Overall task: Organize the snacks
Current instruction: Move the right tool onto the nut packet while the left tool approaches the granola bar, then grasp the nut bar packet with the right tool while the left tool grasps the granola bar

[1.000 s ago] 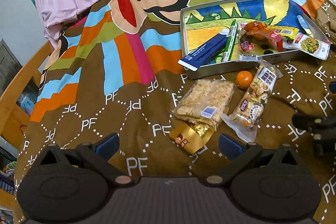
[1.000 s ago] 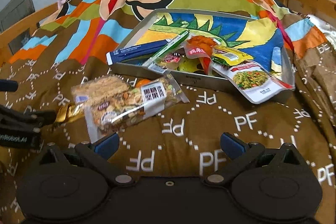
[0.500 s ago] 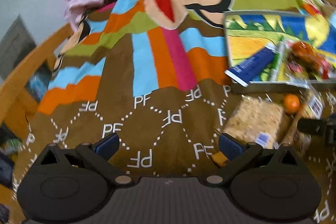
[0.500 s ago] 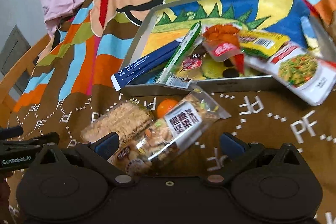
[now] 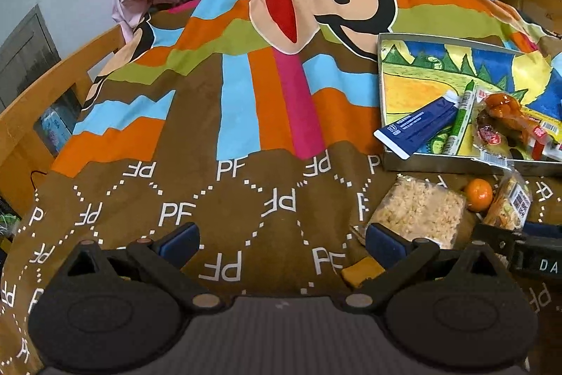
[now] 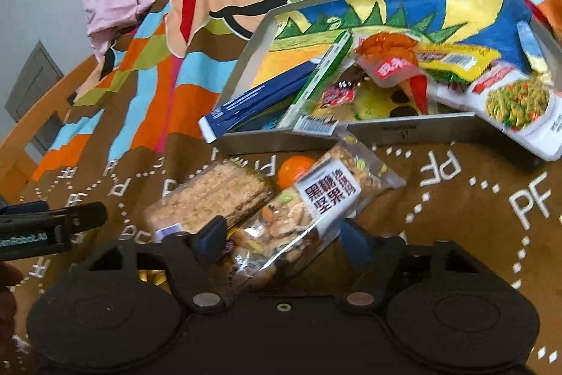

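Right gripper point(image 6: 281, 239), jaws just narrowed around the nut packet point(image 6: 309, 209), whose long axis runs diagonally ahead-right toward the tray point(image 6: 414, 130).

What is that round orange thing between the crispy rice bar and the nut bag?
A small tangerine, on the blanket between the rice bar and nut bag, below the tray. Both views show it.

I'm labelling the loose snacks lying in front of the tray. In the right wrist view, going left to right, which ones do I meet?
Rice crisp bar → small orange → clear nut mix pack with the white label.
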Tool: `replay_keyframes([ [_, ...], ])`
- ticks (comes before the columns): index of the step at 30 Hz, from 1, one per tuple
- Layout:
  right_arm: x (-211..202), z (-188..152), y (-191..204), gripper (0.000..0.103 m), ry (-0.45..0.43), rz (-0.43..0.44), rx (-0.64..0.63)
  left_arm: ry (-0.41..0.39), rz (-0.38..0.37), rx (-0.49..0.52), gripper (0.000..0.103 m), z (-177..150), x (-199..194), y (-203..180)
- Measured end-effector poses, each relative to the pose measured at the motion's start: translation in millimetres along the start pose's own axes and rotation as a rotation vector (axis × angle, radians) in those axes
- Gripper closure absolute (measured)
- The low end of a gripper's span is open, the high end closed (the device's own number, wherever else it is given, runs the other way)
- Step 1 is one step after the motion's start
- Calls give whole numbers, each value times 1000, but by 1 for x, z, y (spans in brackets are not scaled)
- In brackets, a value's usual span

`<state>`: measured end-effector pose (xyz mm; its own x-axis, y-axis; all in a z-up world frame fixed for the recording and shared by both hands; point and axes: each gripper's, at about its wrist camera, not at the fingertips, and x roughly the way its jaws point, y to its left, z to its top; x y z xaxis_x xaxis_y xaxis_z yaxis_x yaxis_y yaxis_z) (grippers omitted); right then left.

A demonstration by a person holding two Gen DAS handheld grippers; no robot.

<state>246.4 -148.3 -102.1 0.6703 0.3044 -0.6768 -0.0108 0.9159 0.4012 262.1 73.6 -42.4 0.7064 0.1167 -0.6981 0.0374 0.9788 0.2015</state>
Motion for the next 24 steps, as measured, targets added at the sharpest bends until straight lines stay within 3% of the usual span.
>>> replay_keyframes([
  [7, -21, -2, -24, 54, 71, 95, 190, -26, -51, -16, 0, -2, -3, -1],
  [12, -39, -5, -32, 61, 98, 100, 227, -35, -130, 26, 0, 2, 2, -11],
  [17, -45, -6, -26, 61, 85, 70, 177, -60, -259, 64, 0, 8, 22, -27],
  [24, -35, -6, -28, 58, 99, 87, 203, -46, -416, 165, 1, 6, 45, -52],
])
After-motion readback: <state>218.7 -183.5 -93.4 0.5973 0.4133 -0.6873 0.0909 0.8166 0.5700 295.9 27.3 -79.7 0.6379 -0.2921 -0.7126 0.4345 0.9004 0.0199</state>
